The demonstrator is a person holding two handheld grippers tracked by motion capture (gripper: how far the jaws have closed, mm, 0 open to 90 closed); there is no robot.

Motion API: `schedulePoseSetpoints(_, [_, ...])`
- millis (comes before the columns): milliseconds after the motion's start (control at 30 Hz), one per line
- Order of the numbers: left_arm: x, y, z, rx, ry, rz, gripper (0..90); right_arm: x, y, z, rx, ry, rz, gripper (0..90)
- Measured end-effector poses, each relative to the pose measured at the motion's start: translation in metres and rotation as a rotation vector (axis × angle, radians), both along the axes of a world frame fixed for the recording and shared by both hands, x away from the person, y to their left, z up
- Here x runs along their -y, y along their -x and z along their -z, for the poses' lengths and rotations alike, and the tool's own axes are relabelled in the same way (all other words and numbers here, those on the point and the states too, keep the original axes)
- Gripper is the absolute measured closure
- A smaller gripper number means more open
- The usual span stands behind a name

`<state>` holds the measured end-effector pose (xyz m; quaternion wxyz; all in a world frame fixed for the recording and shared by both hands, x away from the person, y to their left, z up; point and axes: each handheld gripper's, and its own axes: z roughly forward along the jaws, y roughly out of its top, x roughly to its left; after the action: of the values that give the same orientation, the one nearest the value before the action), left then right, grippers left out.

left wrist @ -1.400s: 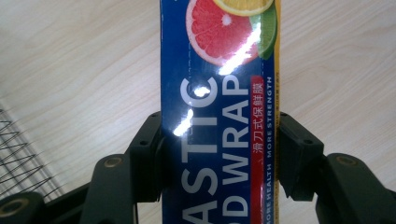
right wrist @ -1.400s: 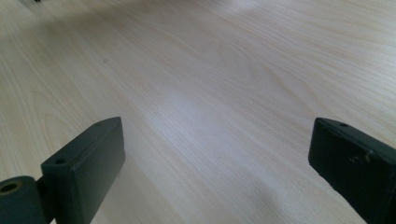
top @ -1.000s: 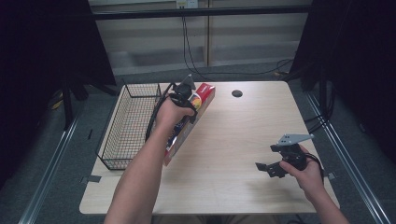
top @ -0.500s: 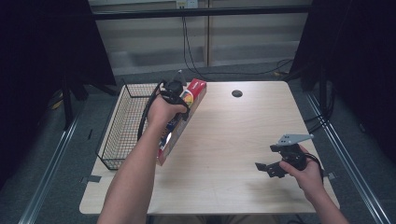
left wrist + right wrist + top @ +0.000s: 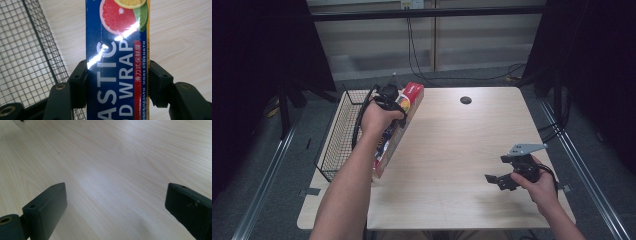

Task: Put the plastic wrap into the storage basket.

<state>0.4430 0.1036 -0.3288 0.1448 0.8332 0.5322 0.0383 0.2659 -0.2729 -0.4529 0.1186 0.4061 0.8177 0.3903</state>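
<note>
now left gripper clamping plastic wrap box, carried nearer wire basket, right gripper spread

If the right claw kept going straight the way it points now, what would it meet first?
Probably only the bare table top. The right claw is open with nothing between its jaws and angles down toward plain wood; where exactly it would touch is hard to judge.

Plastic wrap box — both ends cut off by the frame.
</note>
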Motion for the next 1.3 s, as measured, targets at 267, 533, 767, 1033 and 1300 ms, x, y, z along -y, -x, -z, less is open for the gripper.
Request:
schedulePoseSetpoints(267, [-0.013,0.001,-0.004,0.008,-0.011,-0.039,43.7,0.0,0.0,0.0,-0.001,0.0,-0.001,3.8])
schedulePoseSetpoints(533, [-0.021,0.002,-0.007,0.008,-0.019,-0.065,43.7,-0.003,-0.001,0.0,-0.004,0.002,-0.01,4.0])
schedulePoseSetpoints(767, [-0.028,0.004,-0.01,0.007,-0.016,-0.086,43.7,-0.002,-0.001,0.0,-0.005,-0.005,-0.007,4.0])
schedulePoseSetpoints(1033, [-0.039,0.006,-0.012,0.012,-0.013,-0.103,43.7,-0.003,-0.001,-0.001,-0.002,-0.009,-0.01,4.0])
schedulePoseSetpoints(1300, [-0.05,0.008,-0.013,0.016,-0.005,-0.135,43.7,-0.004,-0.002,-0.001,0.001,-0.008,-0.011,4.0])
